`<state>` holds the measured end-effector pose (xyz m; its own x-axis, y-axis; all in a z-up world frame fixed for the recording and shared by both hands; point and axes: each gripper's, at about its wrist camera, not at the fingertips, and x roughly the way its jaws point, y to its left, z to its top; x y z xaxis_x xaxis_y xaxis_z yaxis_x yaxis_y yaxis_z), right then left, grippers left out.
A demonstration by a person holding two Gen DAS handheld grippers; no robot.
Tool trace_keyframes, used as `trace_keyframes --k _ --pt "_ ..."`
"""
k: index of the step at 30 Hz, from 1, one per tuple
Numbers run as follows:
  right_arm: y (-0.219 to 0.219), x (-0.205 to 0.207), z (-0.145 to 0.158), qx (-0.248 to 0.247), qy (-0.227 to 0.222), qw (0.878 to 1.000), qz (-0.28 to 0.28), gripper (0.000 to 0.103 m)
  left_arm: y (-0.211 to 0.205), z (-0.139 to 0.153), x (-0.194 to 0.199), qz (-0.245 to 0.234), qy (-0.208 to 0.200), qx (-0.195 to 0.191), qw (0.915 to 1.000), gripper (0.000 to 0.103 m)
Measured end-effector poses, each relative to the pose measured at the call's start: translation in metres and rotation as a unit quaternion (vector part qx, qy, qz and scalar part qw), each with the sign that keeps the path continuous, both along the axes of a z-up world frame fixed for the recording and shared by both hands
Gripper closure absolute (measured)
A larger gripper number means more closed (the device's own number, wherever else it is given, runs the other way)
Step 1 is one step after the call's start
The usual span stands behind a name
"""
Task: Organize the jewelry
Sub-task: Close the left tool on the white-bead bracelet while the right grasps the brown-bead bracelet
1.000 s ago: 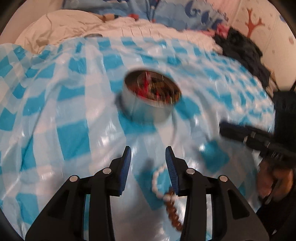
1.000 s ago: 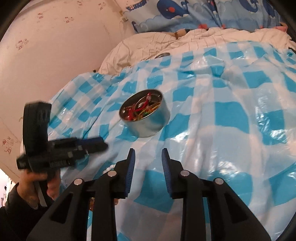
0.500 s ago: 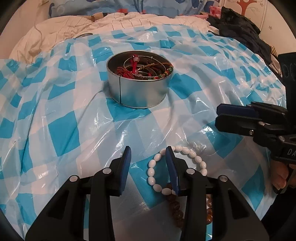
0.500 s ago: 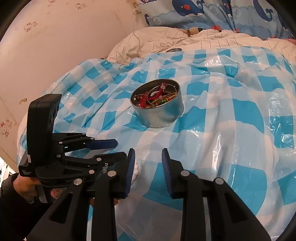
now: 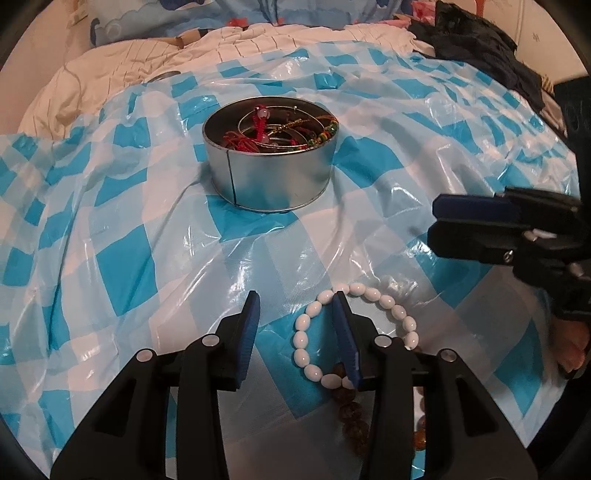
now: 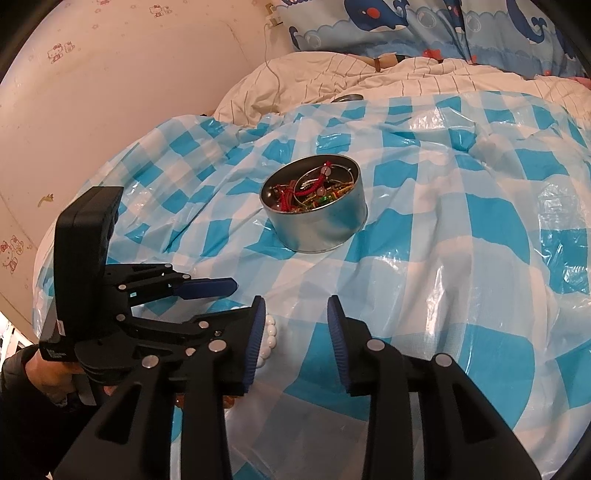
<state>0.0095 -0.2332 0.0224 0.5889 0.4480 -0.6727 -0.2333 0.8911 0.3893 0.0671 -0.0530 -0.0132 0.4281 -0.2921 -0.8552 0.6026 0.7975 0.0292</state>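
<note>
1. The left gripper (image 5: 295, 310) is hanging over the bed with its blue ribbed pads partly apart and nothing pressed between them; its right-hand finger is lying across the ring of the white bead bracelet (image 5: 306, 332), though contact cannot be told.
2. The right gripper (image 6: 295, 314) is also standing part open with nothing in its grasp, its jaws having just been opening; only checked sheet is showing in the gap.
3. The white bead bracelet, made of smooth oval beads, is lying in a loop on the sheet just in front of the left gripper, and its edge is peeking out beside the right gripper's left-hand finger in the right wrist view.
4. A brown bead bracelet (image 5: 351, 417), amber and glossy, is lying just below the white one, partly hidden by the left gripper's arm.
5. A round metal tin (image 5: 269, 177) with a shiny wall is sitting farther up the sheet, well apart from both bracelets, holding red cords, wire bangles and coloured beads.
6. The blue-and-white checked plastic sheet (image 5: 122, 258), glossy and wrinkled, is covering the bed.
7. A striped cream quilt (image 6: 332, 77) and a whale-print pillow (image 6: 406, 22) are lying beyond it.
</note>
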Motion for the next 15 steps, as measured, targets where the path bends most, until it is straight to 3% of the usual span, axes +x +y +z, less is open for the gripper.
trace_keyframes --k 5,8,11,15 --pt "0.003 -0.001 0.0 -0.002 0.001 1.0 0.007 0.068 -0.006 -0.002 -0.007 -0.018 -0.038 0.039 0.9984 0.064" --pt "0.006 -0.001 0.001 -0.004 0.005 1.0 0.014 0.068 0.001 0.001 -0.003 0.007 -0.059 0.056 0.9966 0.071" --pt "0.015 -0.004 0.0 -0.006 0.015 0.999 0.047 0.068 0.015 0.004 0.006 0.035 -0.054 0.043 0.997 0.072" --pt "0.041 -0.011 -0.006 -0.03 0.026 0.993 0.111 0.068 0.017 0.002 0.006 0.035 -0.051 0.04 0.9973 0.072"
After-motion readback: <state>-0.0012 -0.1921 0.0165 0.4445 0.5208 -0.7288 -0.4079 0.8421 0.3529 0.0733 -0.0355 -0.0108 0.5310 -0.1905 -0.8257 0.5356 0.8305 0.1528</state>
